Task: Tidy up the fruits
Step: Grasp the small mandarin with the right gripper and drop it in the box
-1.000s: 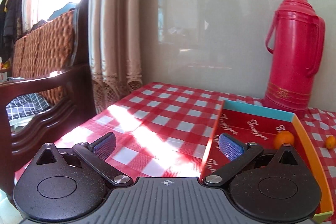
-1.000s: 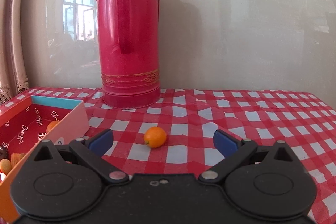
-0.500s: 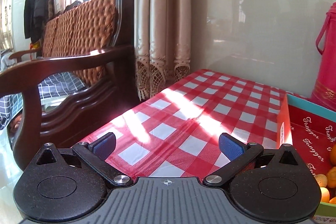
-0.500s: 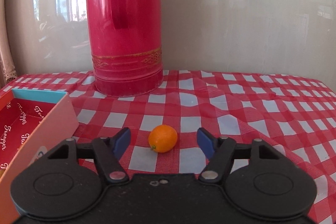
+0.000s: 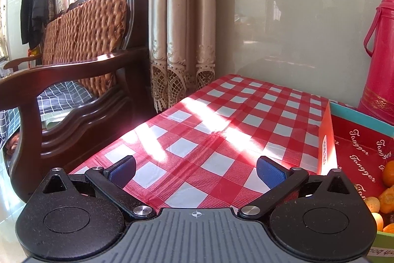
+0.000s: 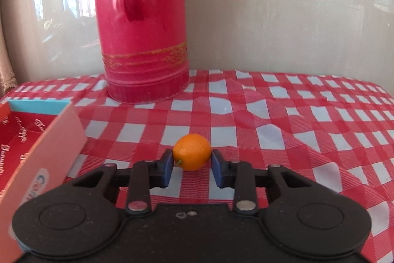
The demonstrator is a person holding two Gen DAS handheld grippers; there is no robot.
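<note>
Sunlit checked tablecloth [image 5: 246, 115] meets a glossy wall [image 5: 295, 16] (beige curtains [image 5: 182, 28], wicker-backed wooden bench [image 5: 86, 41] beside).

Home living room: wicker-backed settee [image 5: 83, 46] at 10 o'clock, lace curtain [image 5: 182, 24], checked-cloth counter [image 5: 236, 115], thermos [image 6: 140, 24].

Readable text: only on the box.

From the left wrist camera I read the white script word "Tangger" repeated across the red lining of the box [image 5: 362, 152]; a label on its orange side wall and upside-down print on its green near edge are too small for me to make out. From the right wrist camera I see the same script on the lining, blurred, and an oval sticker [image 6: 37, 185] on the outer wall starting "Co", the rest cut off.
</note>
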